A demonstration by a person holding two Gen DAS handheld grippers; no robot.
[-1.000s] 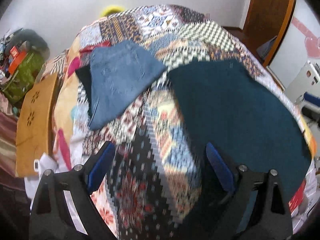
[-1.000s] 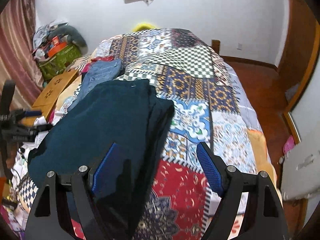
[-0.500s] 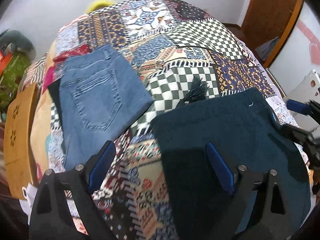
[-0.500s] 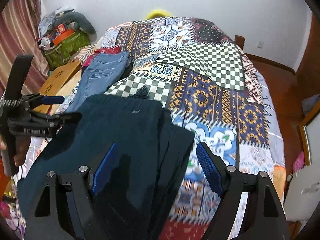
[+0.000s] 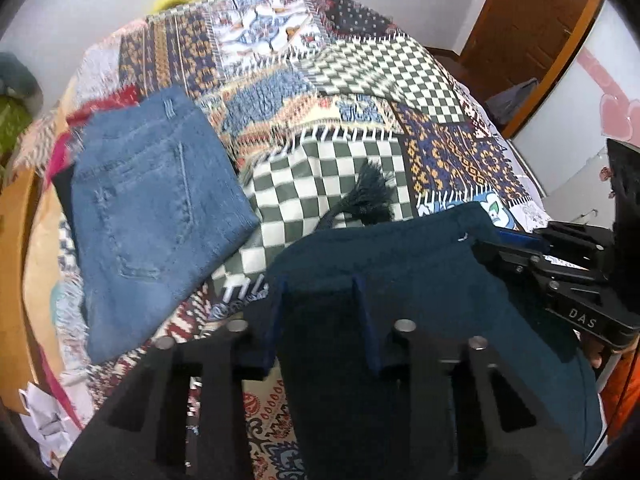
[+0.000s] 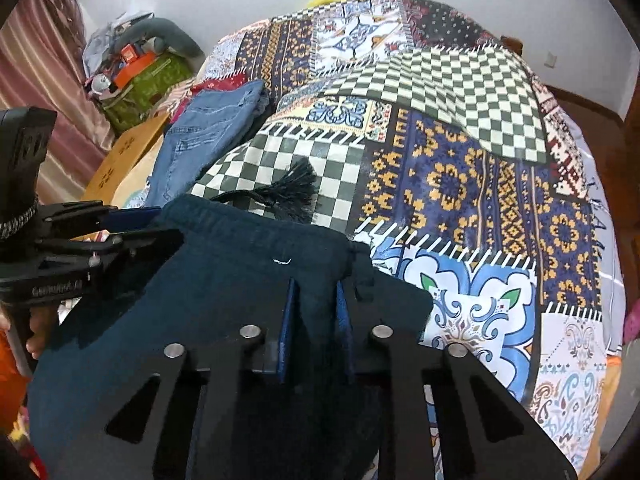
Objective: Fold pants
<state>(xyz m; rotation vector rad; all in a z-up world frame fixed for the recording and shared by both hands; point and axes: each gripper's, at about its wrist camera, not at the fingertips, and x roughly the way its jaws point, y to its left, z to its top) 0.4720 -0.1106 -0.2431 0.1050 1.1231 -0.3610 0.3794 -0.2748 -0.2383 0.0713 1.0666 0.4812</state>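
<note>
Both grippers have descended onto the dark teal soft-knit pants [image 5: 420,280]; the left gripper [image 5: 322,300] and right gripper [image 6: 316,300] are closing narrow, pinching fabric folds.

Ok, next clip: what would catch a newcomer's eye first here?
The loud patchwork quilt covering the bed, then the dark teal pants at its near edge, where the left gripper and right gripper are both closing on the waistband. Folded blue jeans lie beyond, to the left.
</note>
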